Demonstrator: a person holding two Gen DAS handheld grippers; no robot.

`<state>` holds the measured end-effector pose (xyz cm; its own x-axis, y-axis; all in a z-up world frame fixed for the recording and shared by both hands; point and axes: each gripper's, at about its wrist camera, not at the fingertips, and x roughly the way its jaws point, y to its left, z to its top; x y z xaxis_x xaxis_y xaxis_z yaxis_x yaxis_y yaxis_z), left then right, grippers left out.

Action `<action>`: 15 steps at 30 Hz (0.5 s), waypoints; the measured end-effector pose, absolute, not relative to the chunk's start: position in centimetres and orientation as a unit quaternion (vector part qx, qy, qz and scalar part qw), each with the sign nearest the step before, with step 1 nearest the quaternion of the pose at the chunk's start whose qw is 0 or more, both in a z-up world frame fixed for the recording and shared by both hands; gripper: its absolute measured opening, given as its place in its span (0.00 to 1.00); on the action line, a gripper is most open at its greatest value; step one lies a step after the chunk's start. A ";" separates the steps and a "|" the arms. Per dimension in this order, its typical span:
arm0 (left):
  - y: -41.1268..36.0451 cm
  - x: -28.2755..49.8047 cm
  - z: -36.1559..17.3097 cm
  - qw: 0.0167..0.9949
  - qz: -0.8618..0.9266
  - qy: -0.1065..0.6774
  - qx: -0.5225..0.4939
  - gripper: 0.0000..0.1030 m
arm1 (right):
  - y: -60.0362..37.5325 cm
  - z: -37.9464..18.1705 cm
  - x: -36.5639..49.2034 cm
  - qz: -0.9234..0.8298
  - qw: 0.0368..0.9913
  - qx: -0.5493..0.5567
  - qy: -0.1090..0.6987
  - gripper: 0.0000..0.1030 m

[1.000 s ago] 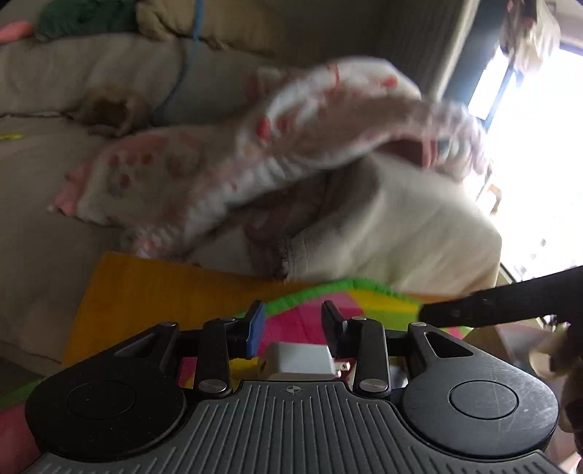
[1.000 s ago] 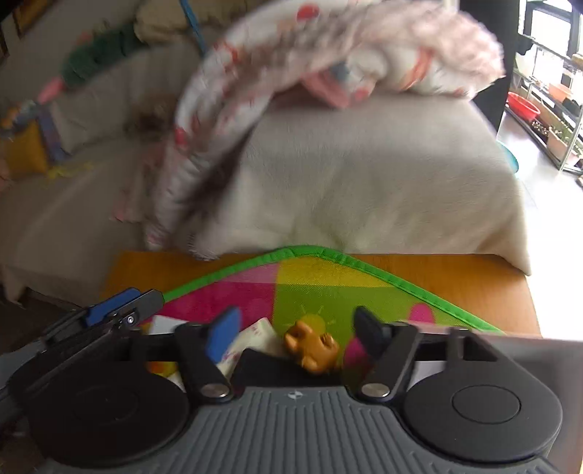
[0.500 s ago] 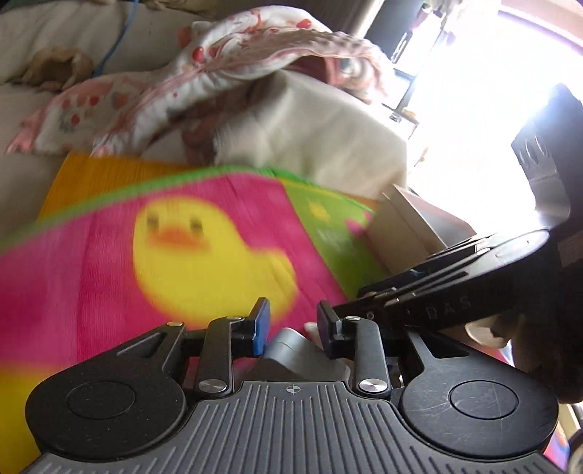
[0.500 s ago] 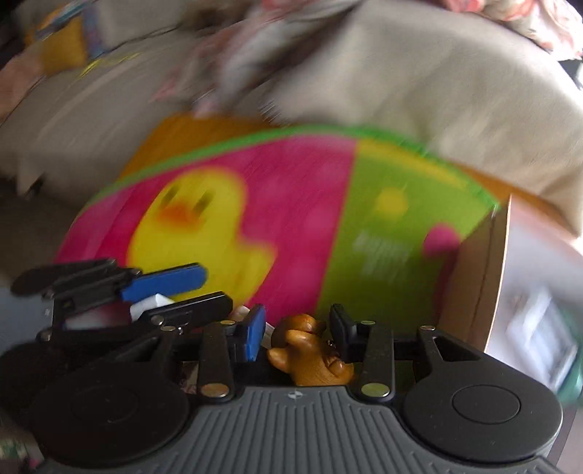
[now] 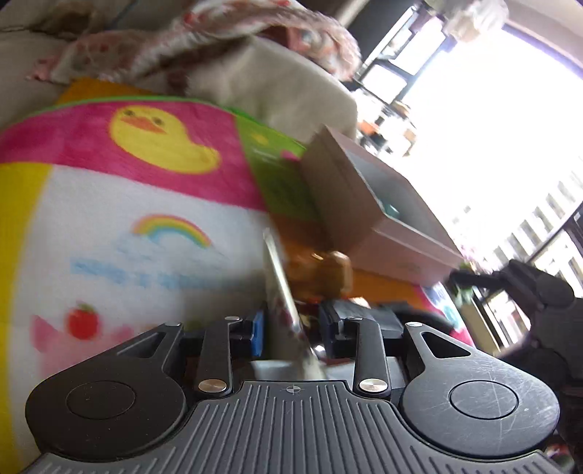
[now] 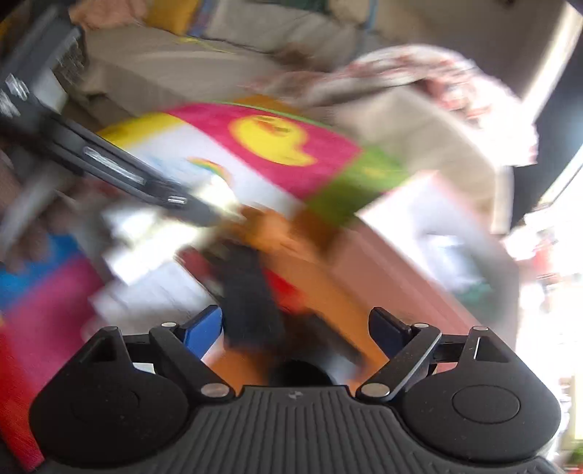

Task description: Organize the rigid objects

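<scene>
My left gripper [image 5: 293, 328] hangs low over a colourful duck mat [image 5: 109, 218], its jaws opening. A thin patterned card [image 5: 280, 280] stands blurred between them, touching neither pad, with a white block [image 5: 273, 364] just below. Ahead lies an orange toy figure [image 5: 320, 269], beside an open cardboard box [image 5: 339, 189]. My right gripper [image 6: 295, 328] is heavily blurred and its jaws are opening wide. No pad touches the dark blurred shape [image 6: 247, 291] in front, and the orange toy [image 6: 277, 229] lies beyond it. One left finger [image 6: 120, 171] reaches in from the upper left.
A beige sofa [image 5: 291, 84] with a floral blanket [image 5: 226, 32] runs behind the mat. The box [image 6: 437, 237] sits at the mat's right edge, with bright windows [image 5: 492, 127] beyond. One finger [image 5: 473, 279] of the right gripper shows at the far right of the left wrist view.
Both grippers swept over the mat toward the box. The right jaws let go of the orange toy and spread wide. The left jaws widened off the white block.
</scene>
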<state>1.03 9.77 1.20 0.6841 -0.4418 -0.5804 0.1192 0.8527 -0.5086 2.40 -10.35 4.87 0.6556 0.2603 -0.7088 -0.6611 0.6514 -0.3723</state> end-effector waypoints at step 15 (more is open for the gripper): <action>0.4 -7.8 6.6 0.932 -0.158 0.325 -0.005 0.44 | -22.1 2.2 0.4 0.176 0.915 -0.070 0.355 0.93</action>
